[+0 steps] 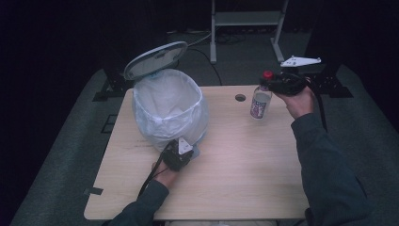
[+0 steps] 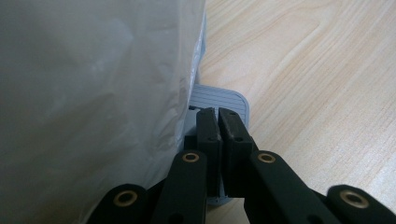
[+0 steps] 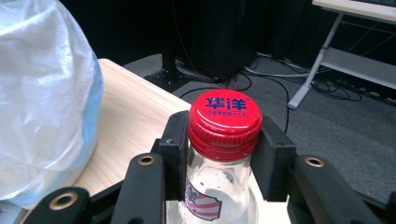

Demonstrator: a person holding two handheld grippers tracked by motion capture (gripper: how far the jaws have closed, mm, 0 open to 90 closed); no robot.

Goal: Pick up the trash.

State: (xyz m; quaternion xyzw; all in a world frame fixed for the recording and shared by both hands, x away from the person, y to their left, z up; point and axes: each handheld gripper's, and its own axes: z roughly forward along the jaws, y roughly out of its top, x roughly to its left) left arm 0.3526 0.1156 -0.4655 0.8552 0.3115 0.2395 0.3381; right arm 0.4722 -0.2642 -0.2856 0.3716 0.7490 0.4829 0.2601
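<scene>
At the upper right of the high view, the right gripper [image 1: 273,84] pinches the bottle [image 1: 260,102] by its neck, while the left gripper [image 2: 217,114], jaws pressed together, holds down the bin's pedal [image 2: 219,97]; next, I judge, comes carrying it over the open bin [image 1: 167,110].

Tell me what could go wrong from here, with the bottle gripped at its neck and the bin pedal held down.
1. The right gripper clamps the bottle only at the neck under the red cap; the glass could swing or slip.
2. The left gripper presses the grey pedal with shut jaws near its edge; sliding off would likely drop the lid.
3. The bin liner bulges outward and could snag.
</scene>
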